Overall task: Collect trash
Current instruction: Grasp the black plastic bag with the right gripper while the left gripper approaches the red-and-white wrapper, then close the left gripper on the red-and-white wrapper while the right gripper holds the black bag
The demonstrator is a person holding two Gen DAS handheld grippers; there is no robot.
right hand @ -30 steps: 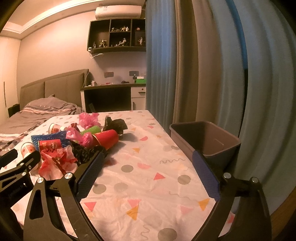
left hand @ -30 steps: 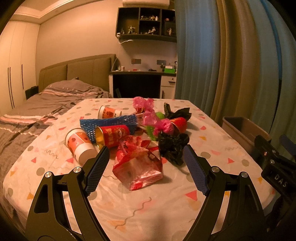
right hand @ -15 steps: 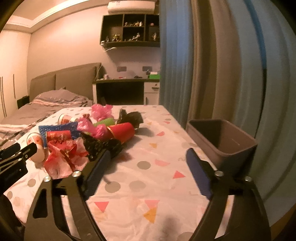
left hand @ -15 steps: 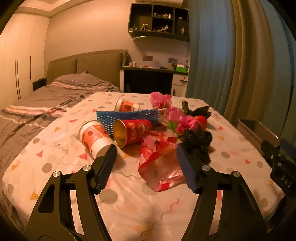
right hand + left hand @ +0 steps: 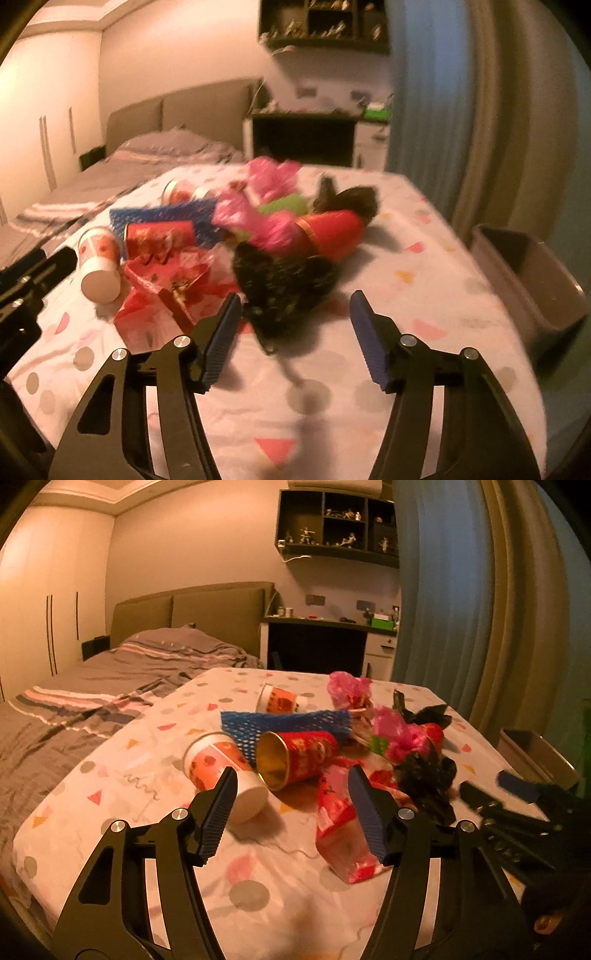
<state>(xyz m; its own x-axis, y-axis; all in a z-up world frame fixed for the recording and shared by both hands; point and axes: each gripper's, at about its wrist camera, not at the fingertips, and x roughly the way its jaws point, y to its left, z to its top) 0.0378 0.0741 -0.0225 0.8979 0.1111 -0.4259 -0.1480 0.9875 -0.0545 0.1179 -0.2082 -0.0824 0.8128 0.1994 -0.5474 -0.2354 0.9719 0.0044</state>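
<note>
Approaching the trash heap mid-desk: right gripper point(image 5: 295, 325), jaws half-open and just narrowing, empty, nears the black crumpled bag point(image 5: 284, 284); left gripper point(image 5: 291, 805), likewise empty, faces the red wrapper point(image 5: 343, 834). Advisably pinch one piece, then carry it to the bin point(image 5: 532, 280) at the desk's right edge.

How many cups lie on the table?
4: a white cup nearest the left claw, a gold-lined red cup beside it, one behind the blue net, one red by the black bag. The pile may hide more.
</note>
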